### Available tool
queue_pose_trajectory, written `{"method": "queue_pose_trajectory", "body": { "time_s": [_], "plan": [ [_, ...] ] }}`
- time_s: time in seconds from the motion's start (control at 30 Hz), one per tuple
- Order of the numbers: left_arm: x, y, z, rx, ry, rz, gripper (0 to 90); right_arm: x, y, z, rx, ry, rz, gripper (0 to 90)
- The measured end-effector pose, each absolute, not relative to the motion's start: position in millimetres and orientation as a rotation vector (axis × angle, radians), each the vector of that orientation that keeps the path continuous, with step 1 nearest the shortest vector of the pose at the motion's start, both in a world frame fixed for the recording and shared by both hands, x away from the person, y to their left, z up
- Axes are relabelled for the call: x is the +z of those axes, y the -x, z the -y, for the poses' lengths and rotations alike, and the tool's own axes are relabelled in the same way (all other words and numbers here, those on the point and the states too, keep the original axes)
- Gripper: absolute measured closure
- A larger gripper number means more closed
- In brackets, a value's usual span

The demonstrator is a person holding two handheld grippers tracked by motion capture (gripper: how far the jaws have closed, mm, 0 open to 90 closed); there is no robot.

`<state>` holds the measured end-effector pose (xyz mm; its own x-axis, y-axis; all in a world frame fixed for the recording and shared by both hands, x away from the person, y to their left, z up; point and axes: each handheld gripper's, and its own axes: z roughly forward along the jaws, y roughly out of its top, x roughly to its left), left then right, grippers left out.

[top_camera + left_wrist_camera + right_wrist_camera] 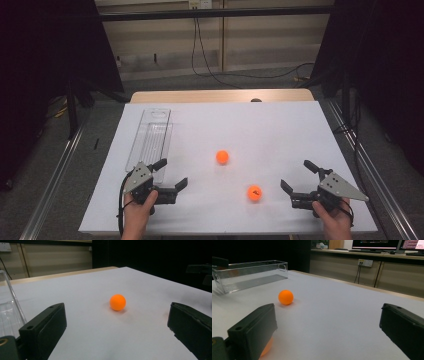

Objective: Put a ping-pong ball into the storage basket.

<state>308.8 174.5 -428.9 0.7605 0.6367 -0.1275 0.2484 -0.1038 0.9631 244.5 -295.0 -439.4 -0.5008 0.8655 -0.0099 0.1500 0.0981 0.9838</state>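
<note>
Overhead, 2 orange balls (222, 157), near ball (254, 193) beside right gripper (295, 176), jaws apart

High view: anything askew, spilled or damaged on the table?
Nothing stands out. The clear tray sits upright at the left, unbroken. Two orange balls, one mid-table and one nearer the right tool, lie loose on the white sheet. Left tool and right tool are both open, holding nothing.
</note>
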Motion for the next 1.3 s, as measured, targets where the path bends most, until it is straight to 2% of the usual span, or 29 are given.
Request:
{"method": "queue_pose_trajectory", "body": {
  "time_s": [1.3],
  "plan": [
    [-431,-315,-149,0.315,-1.724,-0.679,2.2,-439,-245,294,1.457,-0.995,-1.75,0.5]
  ]
}}
